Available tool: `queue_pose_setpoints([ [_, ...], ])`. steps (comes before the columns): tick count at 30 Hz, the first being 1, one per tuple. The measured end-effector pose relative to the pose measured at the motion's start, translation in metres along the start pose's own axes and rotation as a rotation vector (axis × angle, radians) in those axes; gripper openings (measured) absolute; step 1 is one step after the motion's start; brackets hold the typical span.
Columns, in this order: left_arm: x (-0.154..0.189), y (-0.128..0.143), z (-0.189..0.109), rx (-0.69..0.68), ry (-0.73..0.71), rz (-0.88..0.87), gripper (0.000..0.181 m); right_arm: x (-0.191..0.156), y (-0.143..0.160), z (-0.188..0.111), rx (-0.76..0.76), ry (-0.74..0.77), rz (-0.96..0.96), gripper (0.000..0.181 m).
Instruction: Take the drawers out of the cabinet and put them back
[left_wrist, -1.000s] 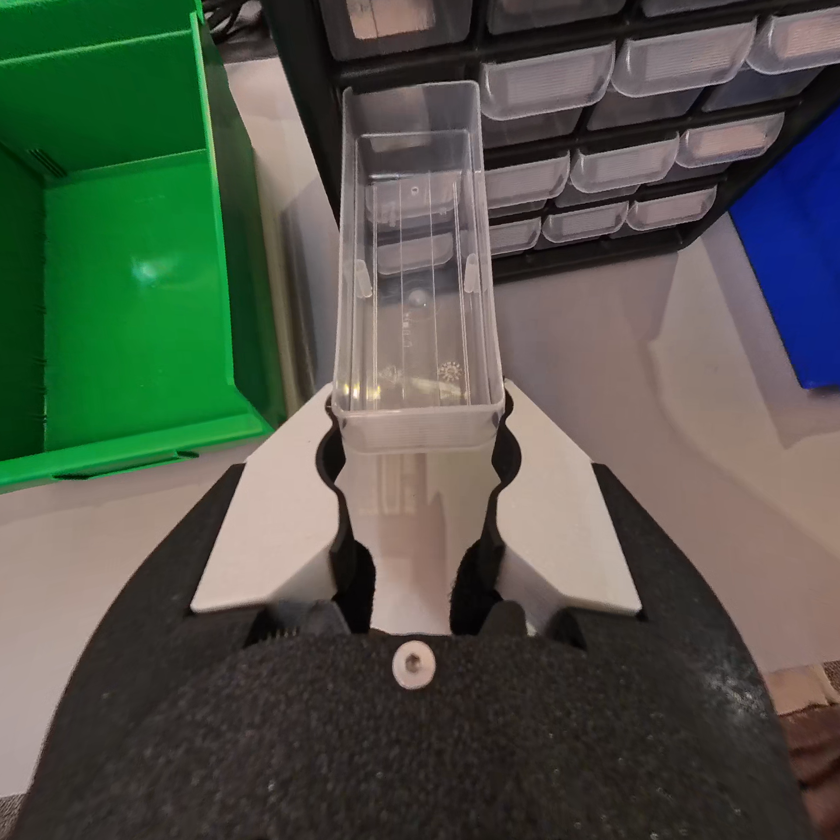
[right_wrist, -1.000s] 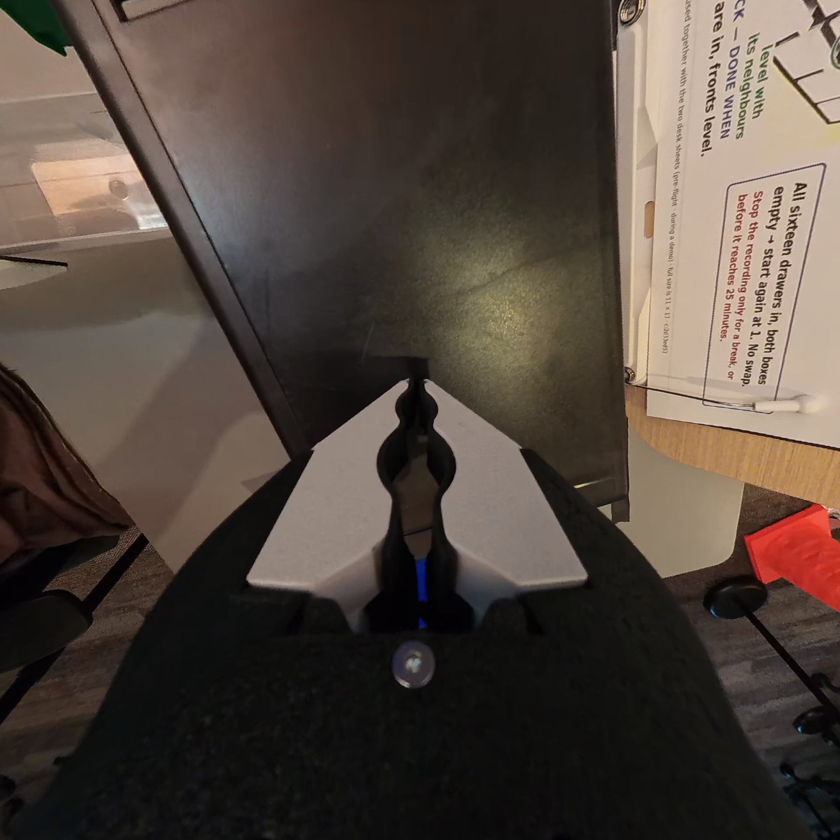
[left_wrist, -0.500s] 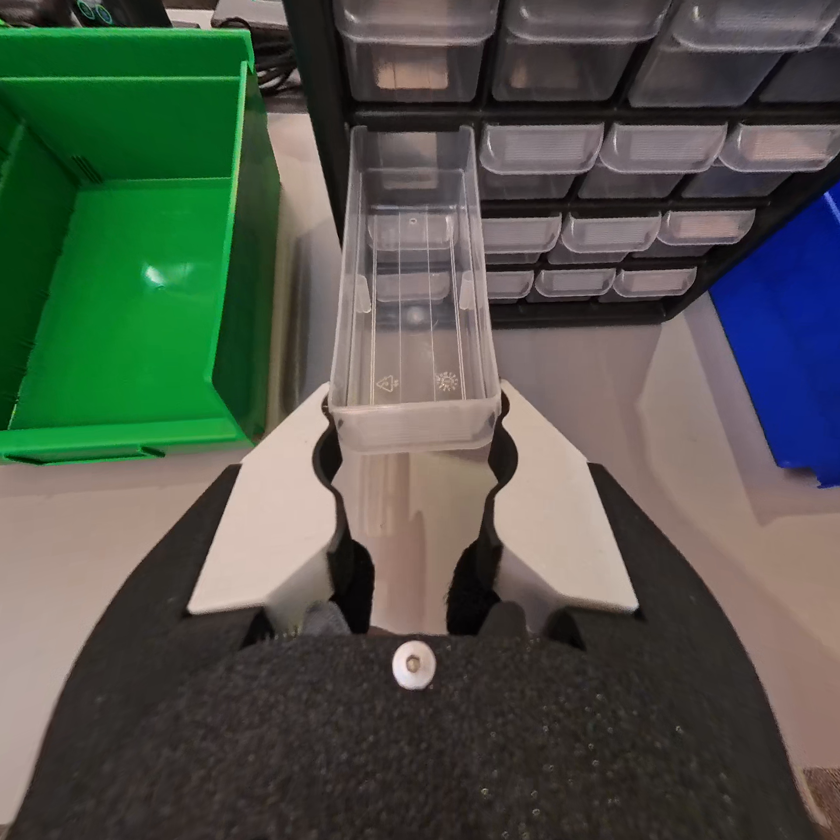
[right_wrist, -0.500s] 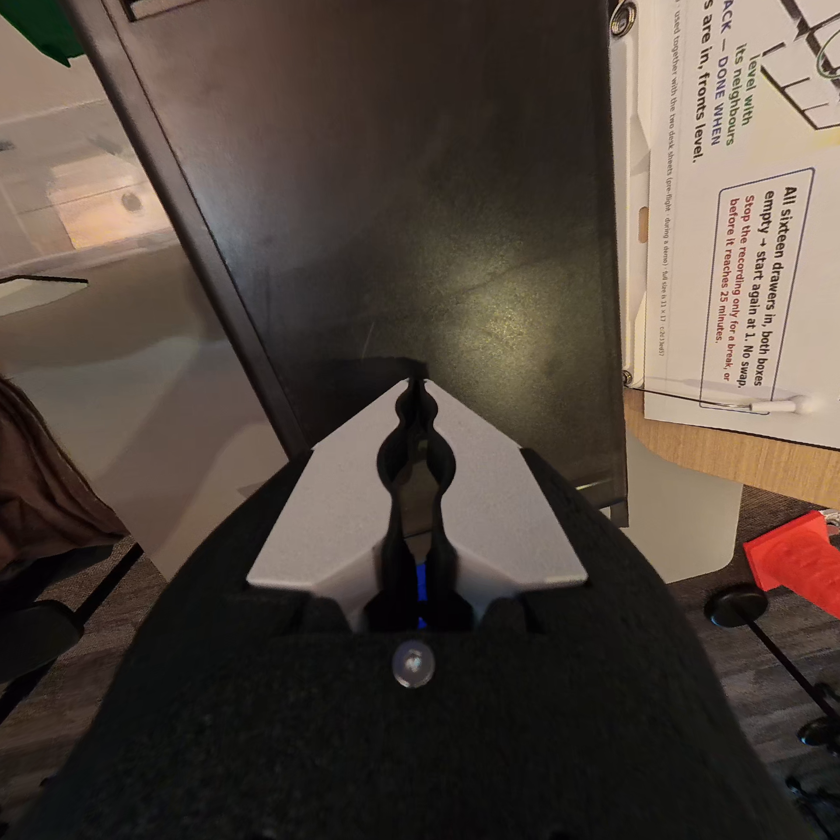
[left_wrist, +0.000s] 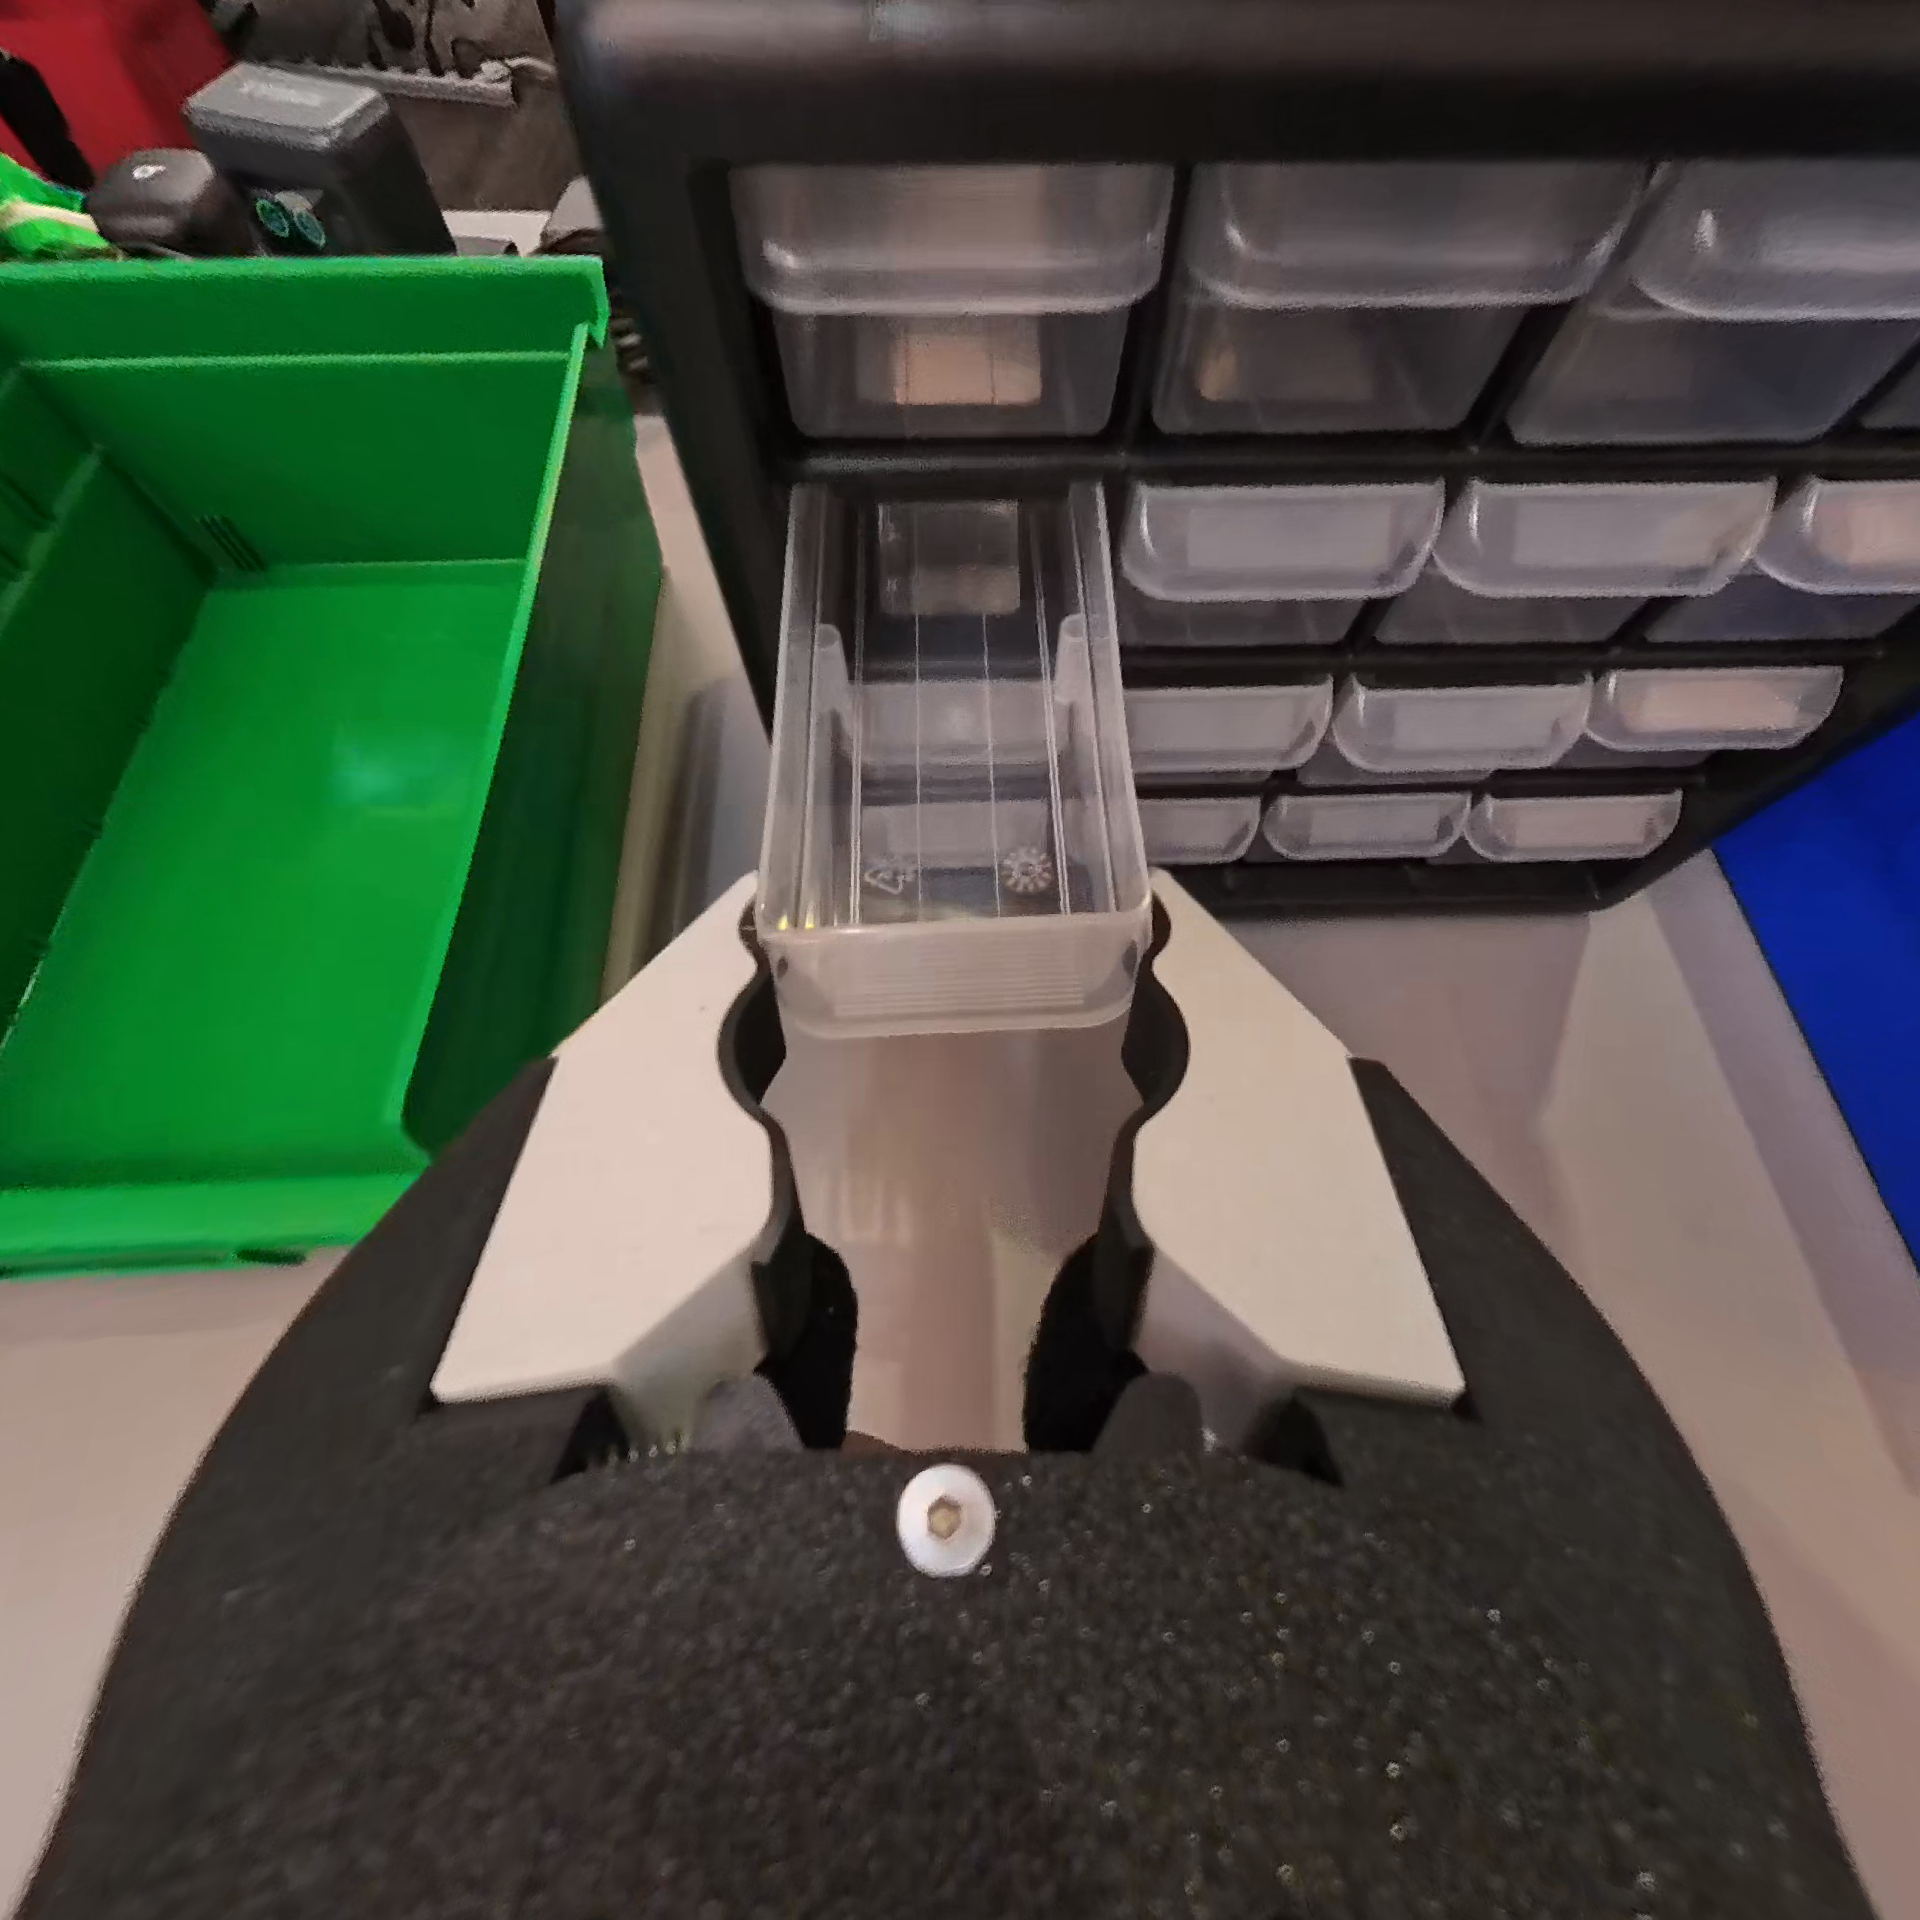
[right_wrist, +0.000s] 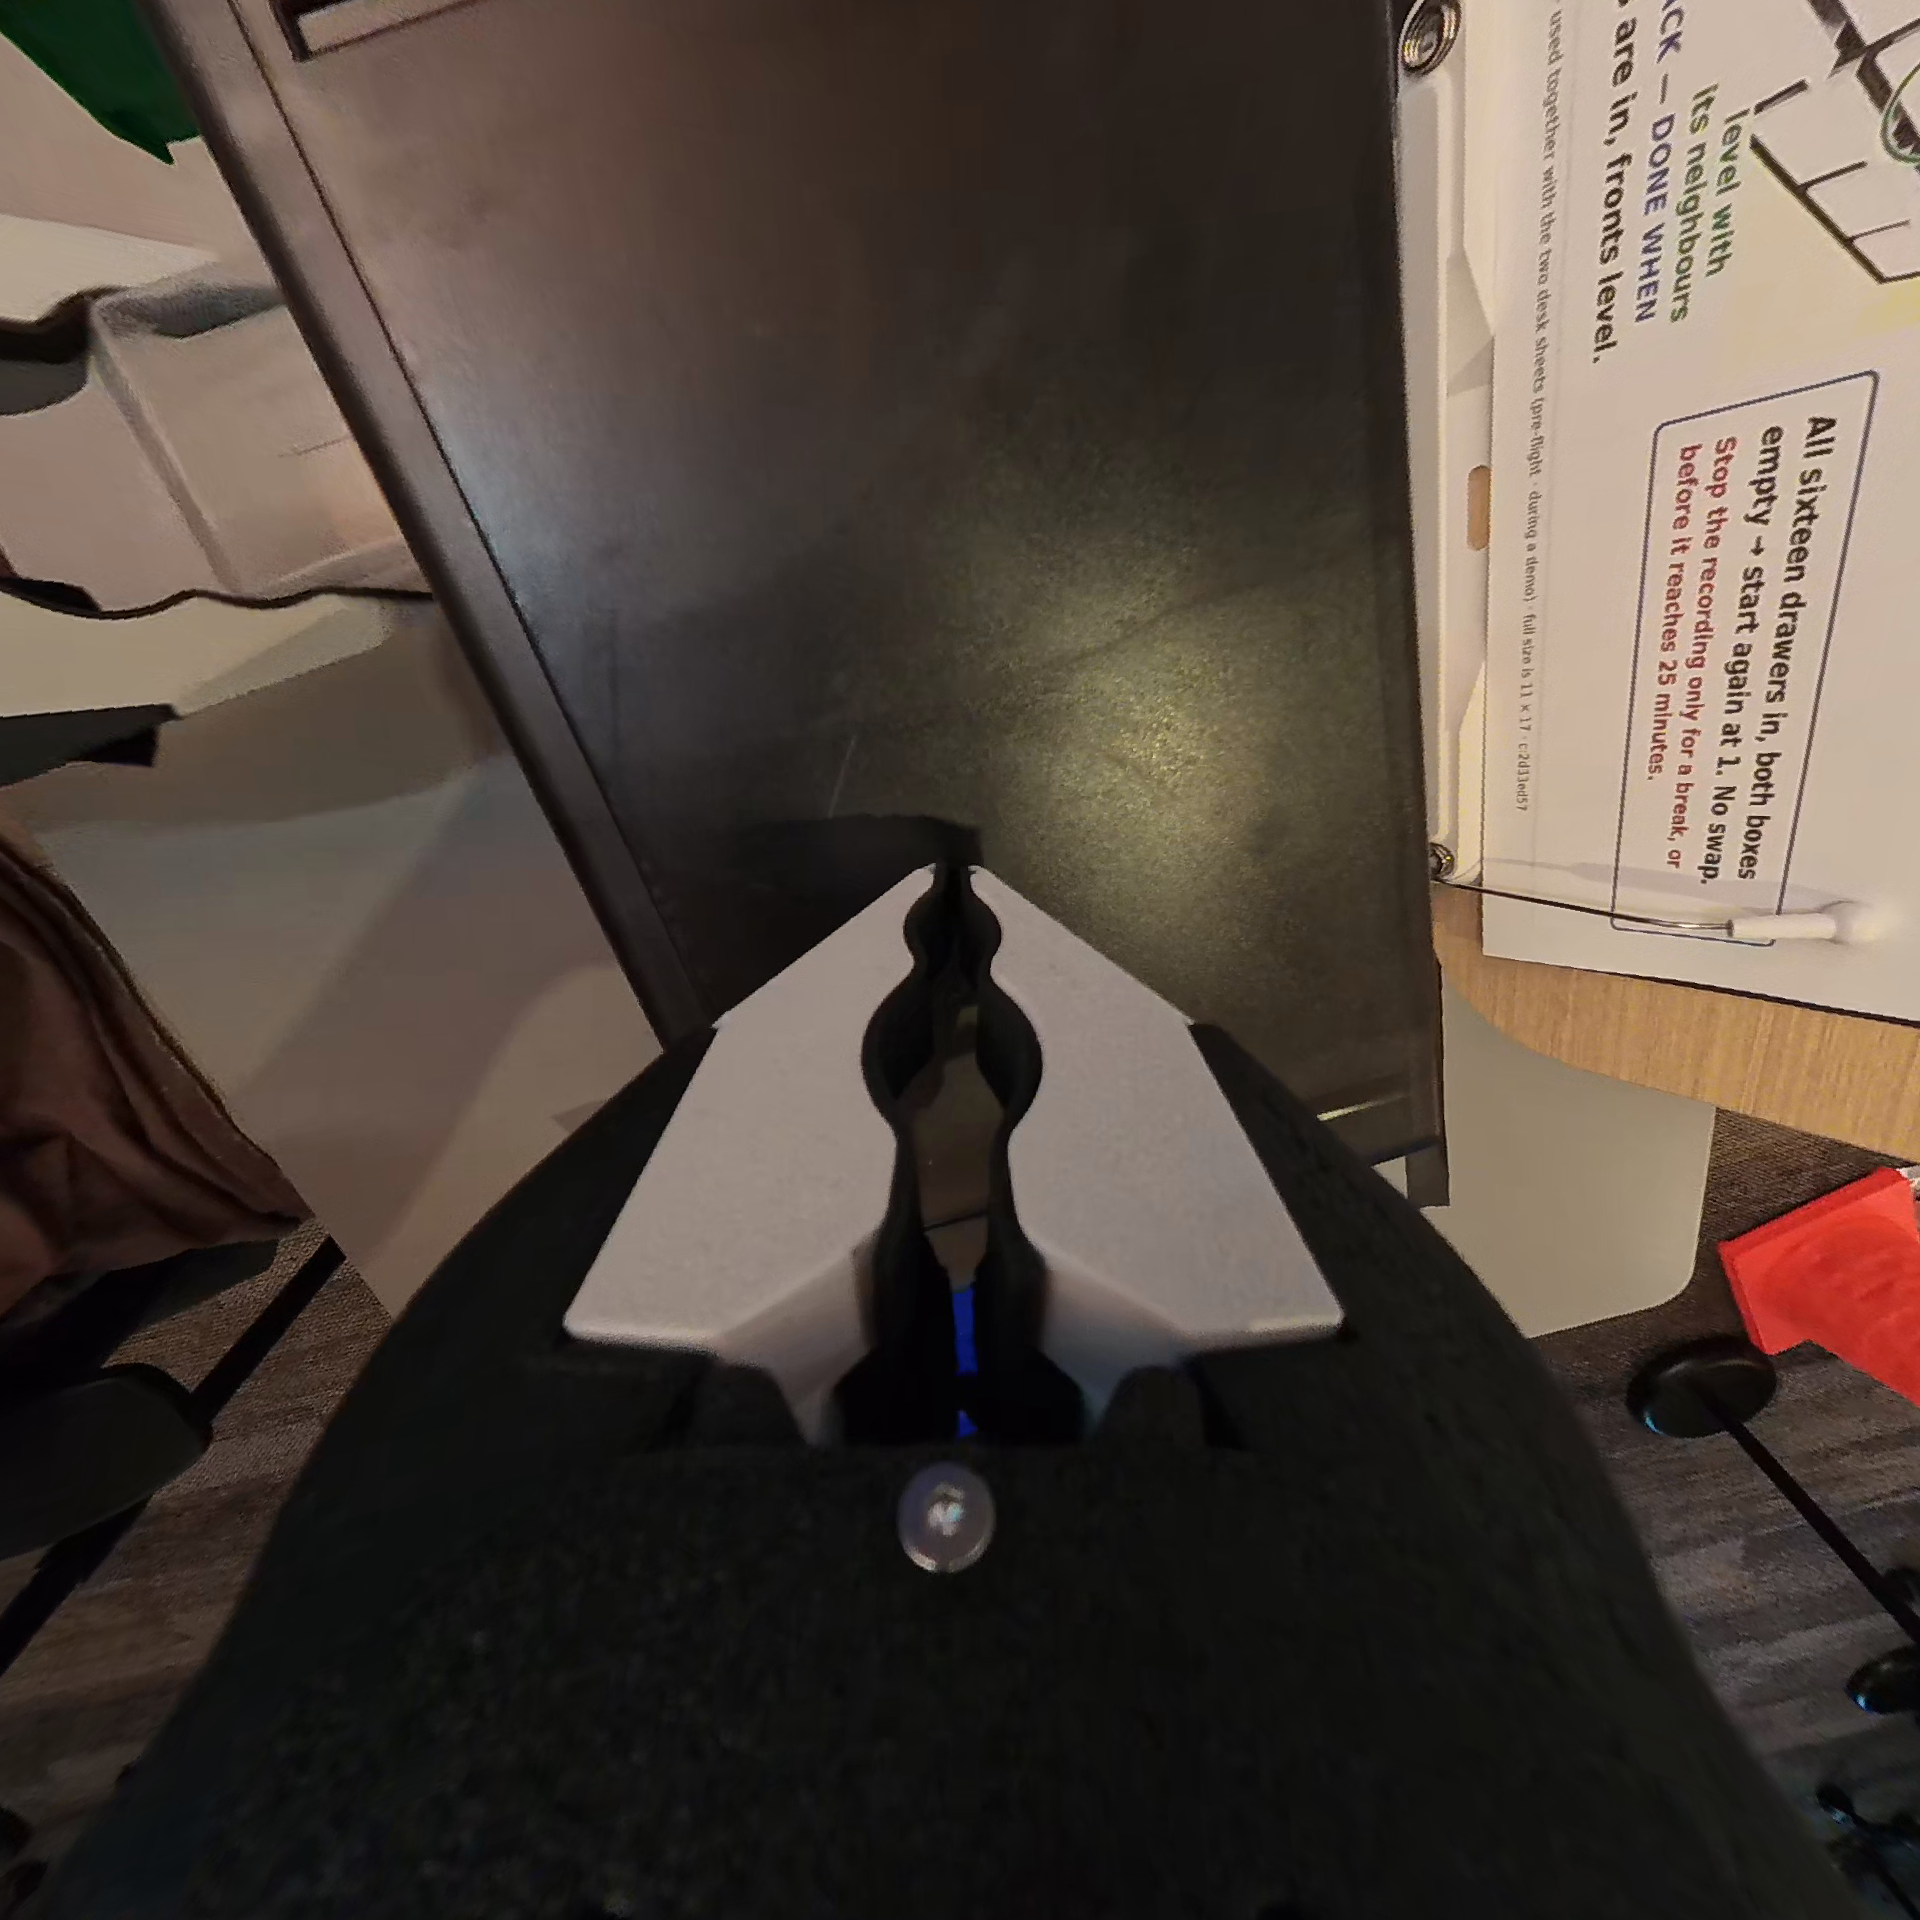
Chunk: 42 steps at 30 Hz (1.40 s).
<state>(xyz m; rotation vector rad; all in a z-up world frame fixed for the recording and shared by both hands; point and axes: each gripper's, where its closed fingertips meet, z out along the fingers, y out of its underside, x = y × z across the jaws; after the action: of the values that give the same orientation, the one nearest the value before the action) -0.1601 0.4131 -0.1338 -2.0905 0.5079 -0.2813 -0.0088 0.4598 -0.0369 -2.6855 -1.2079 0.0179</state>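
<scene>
My left gripper (left_wrist: 951, 951) is shut on the front end of a clear plastic drawer (left_wrist: 951, 748). The drawer's far end sits inside the leftmost slot of the second row of the black cabinet (left_wrist: 1195, 104). Most of the drawer still sticks out towards me. Clear drawers (left_wrist: 1340, 312) fill the other slots in view. My right gripper (right_wrist: 954, 873) is shut with its tips pressed against the cabinet's dark side panel (right_wrist: 935, 468). It holds nothing.
An empty green bin (left_wrist: 260, 779) stands left of the cabinet on the pale table (left_wrist: 1507, 1143). A blue bin (left_wrist: 1849, 935) is at the right edge. A printed sheet (right_wrist: 1714, 468) on a wooden surface lies right of the cabinet. A red object (right_wrist: 1829, 1278) lies lower right.
My left gripper has carried the drawer forward and levelled it, so its far end has entered the cabinet slot. The right gripper has stayed pressed against the cabinet side.
</scene>
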Motion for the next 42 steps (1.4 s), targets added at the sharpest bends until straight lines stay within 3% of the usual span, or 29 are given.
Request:
queue_pose_setpoints([
  [6, 0.002, -0.018, 0.020, 0.065, 0.027, 0.030, 0.065, 0.000, 0.000, 0.000, -0.008, -0.007, 0.002, 0.000],
  [10, 0.008, -0.018, -0.001, 0.155, 0.105, -0.001, 0.081, 0.000, 0.000, 0.000, -0.007, -0.012, -0.001, 0.000],
  [14, 0.007, -0.008, -0.024, 0.247, 0.152, -0.051, 0.049, 0.000, 0.000, 0.000, -0.011, -0.012, -0.003, 0.000],
  [19, 0.003, -0.013, -0.003, 0.257, 0.124, -0.034, 0.027, 0.000, 0.000, 0.000, -0.030, -0.013, 0.003, 0.000],
  [28, 0.011, -0.039, 0.036, 0.287, 0.129, -0.024, 0.026, 0.000, 0.000, 0.000, -0.077, -0.012, 0.009, 0.000],
  [34, 0.013, -0.039, 0.041, 0.302, 0.147, -0.026, 0.027, 0.000, 0.000, -0.001, -0.081, -0.035, 0.025, 0.000],
  [37, 0.016, -0.030, 0.033, 0.260, 0.195, -0.023, 0.036, 0.000, 0.000, -0.001, -0.072, -0.040, 0.032, 0.000],
  [42, 0.010, -0.017, -0.010, 0.232, 0.297, 0.057, 0.040, 0.000, 0.000, -0.001, -0.047, -0.028, 0.033, 0.000],
])
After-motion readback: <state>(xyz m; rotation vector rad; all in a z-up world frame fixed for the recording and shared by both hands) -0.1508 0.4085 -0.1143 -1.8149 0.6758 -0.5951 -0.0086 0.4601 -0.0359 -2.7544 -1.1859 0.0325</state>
